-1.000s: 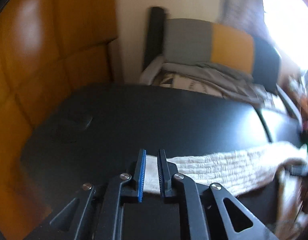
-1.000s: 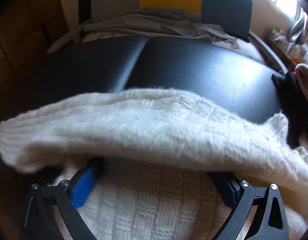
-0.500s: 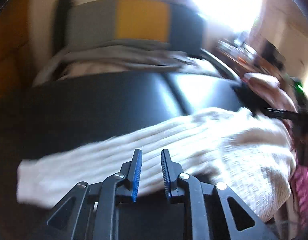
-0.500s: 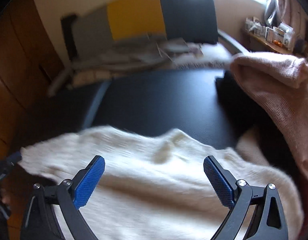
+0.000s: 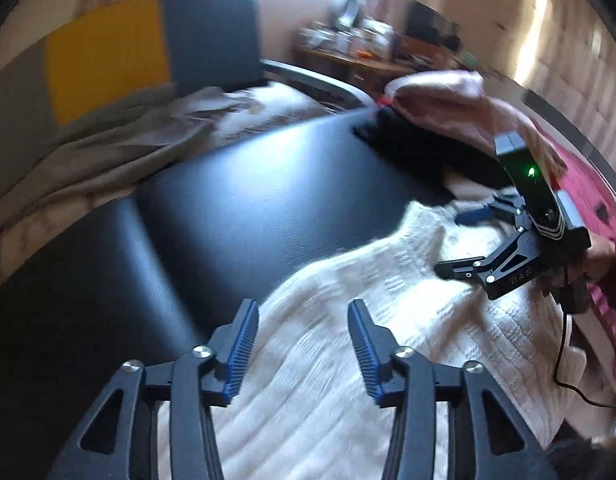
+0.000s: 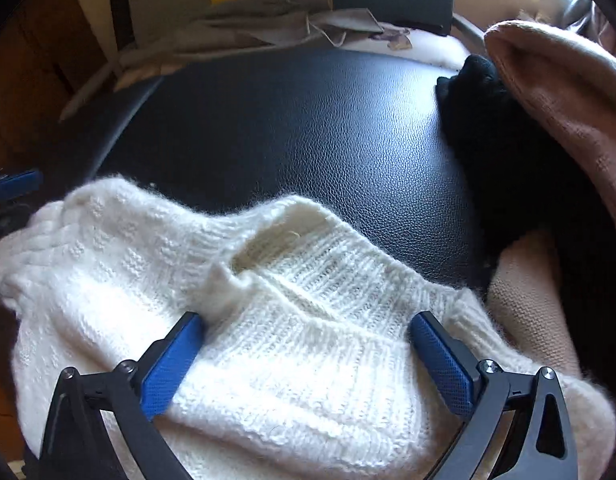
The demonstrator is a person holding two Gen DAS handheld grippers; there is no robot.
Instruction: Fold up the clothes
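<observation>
Left wrist view, black padded surface (image 5: 235,216), cream knit sweater (image 5: 348,360), left hand-held gripper (image 5: 303,344) opening, right hand-held gripper (image 6: 308,344) spread wide

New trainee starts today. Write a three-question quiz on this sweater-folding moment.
1. True or false: the white sweater lies on a black padded surface.
2. What lies on the black garment: (a) a pink knit, (b) a yellow towel, (c) nothing?
3. Is cloth pinched by the left gripper or the right gripper?

Key: 1 true; 2 a, the pink knit; 3 no, both are open, the left's jaws opening.
</observation>
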